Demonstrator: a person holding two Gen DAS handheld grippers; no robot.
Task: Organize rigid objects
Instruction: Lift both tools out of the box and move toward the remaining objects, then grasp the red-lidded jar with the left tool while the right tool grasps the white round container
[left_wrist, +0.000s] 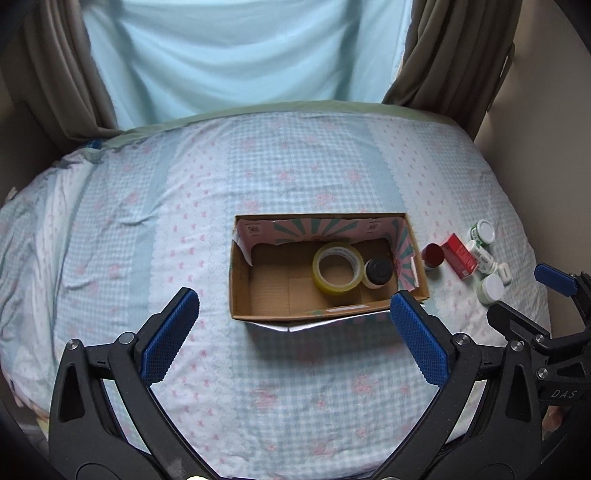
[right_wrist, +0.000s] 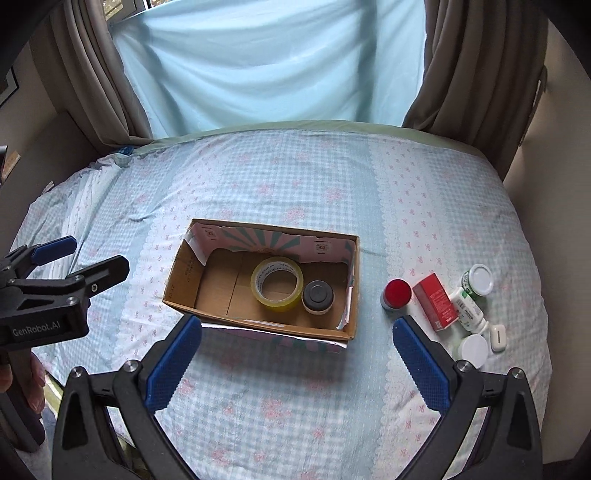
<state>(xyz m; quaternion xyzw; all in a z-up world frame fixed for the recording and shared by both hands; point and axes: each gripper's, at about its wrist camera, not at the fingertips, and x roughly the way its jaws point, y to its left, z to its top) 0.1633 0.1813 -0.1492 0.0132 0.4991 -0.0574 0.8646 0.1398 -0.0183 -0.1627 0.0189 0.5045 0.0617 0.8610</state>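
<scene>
Blue-padded left gripper (left_wrist: 293, 308) and right gripper (right_wrist: 297, 334) both gape wide and empty above the bedspread (right_wrist: 295, 406). Beyond, a cardboard box (right_wrist: 177, 291) holds a tape roll (right_wrist: 277, 286) and dark-lidded jar (right_wrist: 317, 297), its left half bare; bottles (right_wrist: 471, 295) cluster right, apart.

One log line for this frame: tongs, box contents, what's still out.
left tongs open | right tongs open | box: tape, jar | bed: red box, bottles
</scene>
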